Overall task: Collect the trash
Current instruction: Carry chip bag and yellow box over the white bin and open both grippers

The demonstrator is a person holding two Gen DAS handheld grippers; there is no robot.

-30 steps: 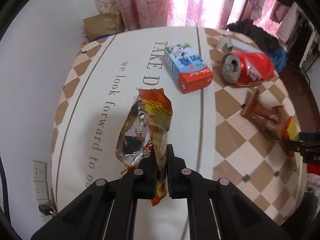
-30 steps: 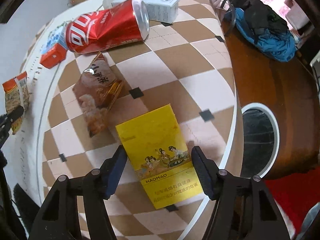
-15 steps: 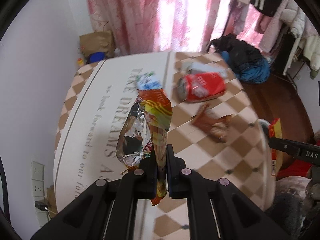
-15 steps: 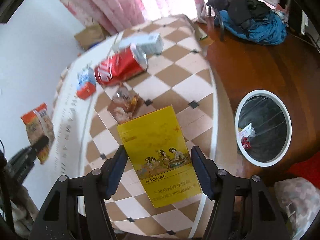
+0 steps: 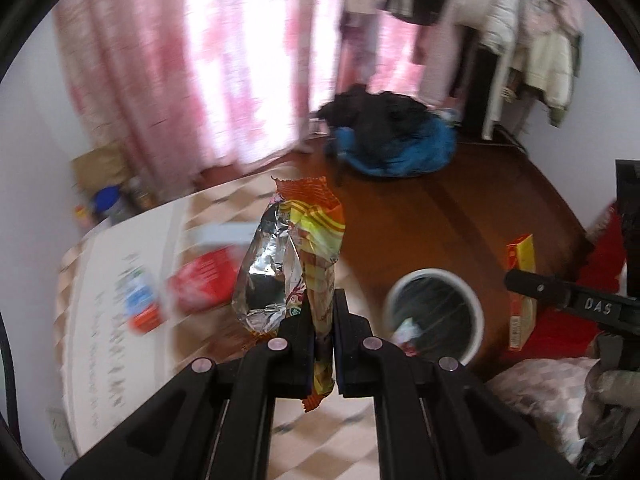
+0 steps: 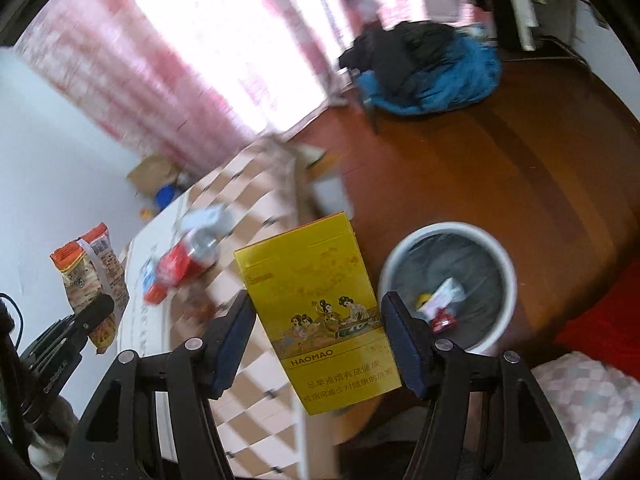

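Right wrist view puts the white bin on the floor just right of and below the yellow box, which the right gripper clamps by its side edges, long axis pointing away from the fingers. The left gripper pinches an upright snack wrapper, with the bin to its right. Blur makes it hard to be sure, but the right hand seems nearer. More trash lies on the desk.
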